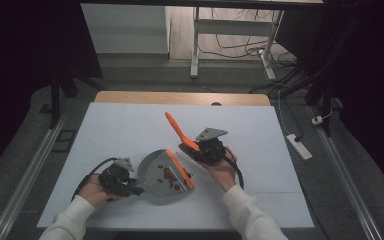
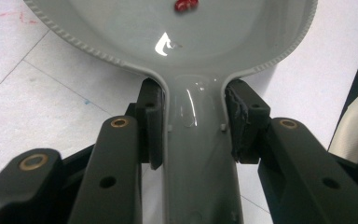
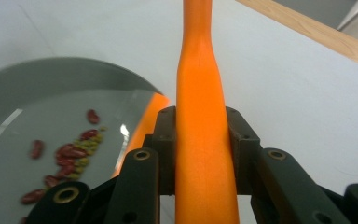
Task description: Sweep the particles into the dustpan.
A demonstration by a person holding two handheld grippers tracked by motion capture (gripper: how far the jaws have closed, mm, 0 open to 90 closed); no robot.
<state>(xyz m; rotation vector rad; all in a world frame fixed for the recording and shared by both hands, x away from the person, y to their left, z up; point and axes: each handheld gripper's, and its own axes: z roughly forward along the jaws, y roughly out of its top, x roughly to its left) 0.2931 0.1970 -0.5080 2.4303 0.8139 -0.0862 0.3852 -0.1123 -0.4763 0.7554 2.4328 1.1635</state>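
The left gripper (image 1: 130, 187) sits at the near left of the white table (image 1: 130, 125), its jaws clenched on the handle (image 2: 200, 158) of the grey dustpan (image 1: 155, 172); in the left gripper view the pads (image 2: 151, 123) press on both flanks of that handle, which runs straight out ahead of the jaws and widens into the pan. So the dustpan's long axis continues the line of the left jaws, with its orange lip (image 1: 181, 169) at the far end, away from them and toward the other hand. Inside the pan, just behind that lip, lies a small heap of red beans (image 1: 170, 177) mixed with a few greenish bits; in the right gripper view the same beans (image 3: 70, 158) lie below and to the left of the right jaws. The right gripper (image 1: 198, 150) hovers just beyond the lip, its jaws closed on the orange brush handle (image 3: 200, 154), which passes between them and runs on ahead and upward, away from the pan. The brush's working end lies behind the jaws and I cannot tell how it meets the table. I judge that the next stroke turns on this: the lip is just beside the right jaws, on their left, so the right hand is the nearer one to sweep anything across it, toward the left jaws.
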